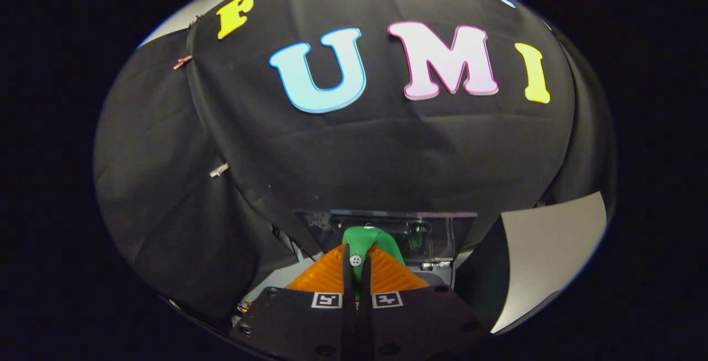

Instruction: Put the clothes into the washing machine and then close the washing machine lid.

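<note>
While clenched on a soft green garment [368, 242] with a white button [355, 260], ribbed orange jaws before the glossy washing machine lid [437, 228].

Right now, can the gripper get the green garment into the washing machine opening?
Probably yes. The gripper is shut on the green garment, and the washing machine sits just beyond the fingers with its lid raised, nothing between.

Gripper [357, 264] level, pointing forward, its 2 orange fingers [326, 275] nearly together, jaws pinched on green cloth [368, 242]
</note>
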A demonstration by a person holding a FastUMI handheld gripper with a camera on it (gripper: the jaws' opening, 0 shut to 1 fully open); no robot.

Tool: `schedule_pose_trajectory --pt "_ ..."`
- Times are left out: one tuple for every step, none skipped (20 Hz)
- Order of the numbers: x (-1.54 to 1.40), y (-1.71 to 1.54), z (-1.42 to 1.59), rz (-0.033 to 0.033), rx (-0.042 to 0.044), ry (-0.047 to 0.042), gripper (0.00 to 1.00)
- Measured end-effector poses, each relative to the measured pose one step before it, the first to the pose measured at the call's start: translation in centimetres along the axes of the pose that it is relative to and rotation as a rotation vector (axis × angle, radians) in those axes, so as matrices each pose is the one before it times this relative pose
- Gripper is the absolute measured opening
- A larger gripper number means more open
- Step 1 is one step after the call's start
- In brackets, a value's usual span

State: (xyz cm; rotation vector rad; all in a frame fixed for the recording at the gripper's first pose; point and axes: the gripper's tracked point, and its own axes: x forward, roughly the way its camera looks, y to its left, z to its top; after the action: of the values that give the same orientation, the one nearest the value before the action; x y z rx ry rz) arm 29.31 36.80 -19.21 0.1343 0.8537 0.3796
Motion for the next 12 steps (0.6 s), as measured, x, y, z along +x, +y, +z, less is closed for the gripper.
schedule_pose_trajectory --pt "1.336 -0.643 -1.639 -0.01229 -0.00458 0.02645 0.05" --pt "1.201 -0.59 -1.535 -0.01253 -0.00782 0.02137 0.05" --pt "1.186 -0.541 -1.438 -0.01076 -0.01029 0.01719 0.05" --pt "1.197 -0.427 -1.472 -0.01068 -0.01276 0.01712 0.05" --pt "1.211 -0.402 -1.302 -0.01143 -0.01191 0.01302 0.05" --pt "0.833 -0.175 -1.249 -0.00604 -0.01051 0.01368 0.05" --pt "0.793 -0.06 -1.241 -0.00174 -0.01099 0.01438 0.05" --pt "0.814 -0.22 -1.012 -0.00758 -0.00394 0.01522 0.05" --pt "0.889 -0.212 -0.945 -0.00985 -0.00034 0.01346 0.05" --pt "0.745 -0.329 -0.718 -0.00813 0.0099 0.00669 0.05" --pt "0.596 -0.304 -0.701 -0.00779 0.00888 0.01031 0.06" --pt "0.391 -0.349 -0.528 -0.00793 0.00236 0.00731 0.06"
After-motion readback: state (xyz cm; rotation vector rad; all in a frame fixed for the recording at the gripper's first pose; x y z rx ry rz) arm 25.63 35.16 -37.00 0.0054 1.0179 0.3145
